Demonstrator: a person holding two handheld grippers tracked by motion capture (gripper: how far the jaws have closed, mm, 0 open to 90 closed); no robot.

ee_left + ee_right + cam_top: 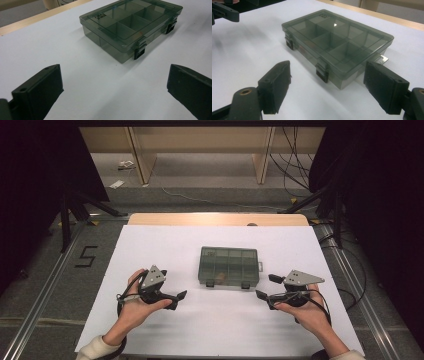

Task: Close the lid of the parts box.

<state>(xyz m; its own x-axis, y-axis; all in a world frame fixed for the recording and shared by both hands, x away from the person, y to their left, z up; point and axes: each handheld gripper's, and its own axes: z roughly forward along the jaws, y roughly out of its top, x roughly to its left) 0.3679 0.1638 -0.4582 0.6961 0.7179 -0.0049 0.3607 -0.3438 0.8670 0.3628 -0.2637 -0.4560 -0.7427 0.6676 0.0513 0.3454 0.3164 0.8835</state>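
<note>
A smoky translucent compartment box [229,266] lies with its lid down in the middle of the white sheet, two black latches on its near side. My left gripper [173,285] hovers to its left, jaws open and empty, pointing toward the box. My right gripper [267,286] hovers to its right, also open with nothing between the jaws. In the left gripper view the box [130,25] lies ahead of the open left gripper [115,82], apart from it. In the right gripper view the box [337,42] sits just beyond the open right gripper [327,87], and a latch [322,73] faces it.
The white sheet [220,330] covers the table; a wooden edge [215,219] shows at the far side. Black stands and cables flank the table on the floor. A metal tab [383,59] sticks out from the box's right end.
</note>
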